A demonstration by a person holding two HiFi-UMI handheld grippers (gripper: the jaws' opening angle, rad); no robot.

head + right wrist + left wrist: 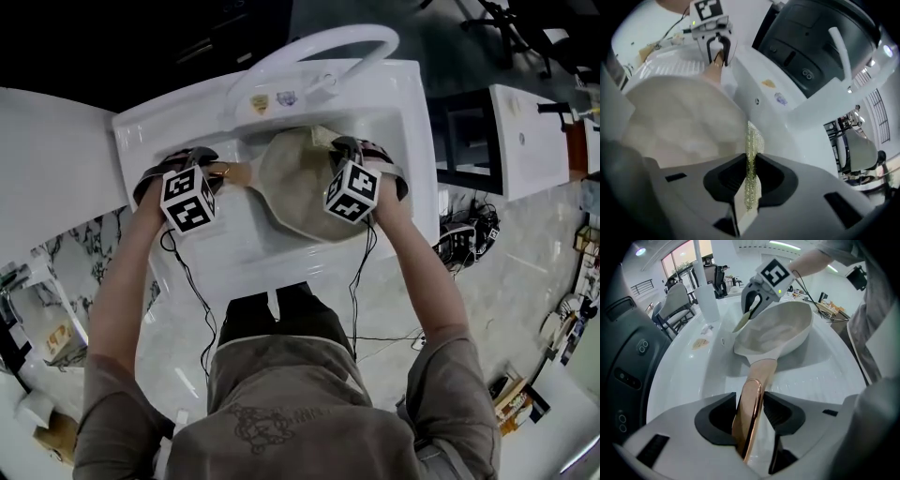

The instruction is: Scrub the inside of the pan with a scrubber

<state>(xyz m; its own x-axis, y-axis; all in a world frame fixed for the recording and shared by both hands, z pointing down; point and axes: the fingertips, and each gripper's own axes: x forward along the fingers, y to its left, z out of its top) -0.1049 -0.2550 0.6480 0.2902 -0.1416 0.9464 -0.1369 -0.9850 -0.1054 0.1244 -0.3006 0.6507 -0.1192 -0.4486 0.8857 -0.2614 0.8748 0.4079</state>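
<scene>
A beige pan [292, 186] lies tilted in the white sink [405, 122]. Its copper-coloured handle [751, 404] runs between the pads of my left gripper [752, 405], which is shut on it at the pan's left side [201, 165]. My right gripper [751, 168] is shut on a thin yellow-green scrubber [750, 154], held edge-up. The scrubber [742, 323] rests at the pan's far rim, and the right gripper [348, 155] is over the pan's right side. In the right gripper view the pan's pale inside [679, 117] fills the left, with the left gripper [717, 47] beyond it.
A white arched faucet [323, 45] stands behind the basin, with small stickers [259, 101] on the sink's back ledge. A white counter [47, 150] is on the left and another table [530, 141] on the right. Cables hang over the marble floor [506, 272].
</scene>
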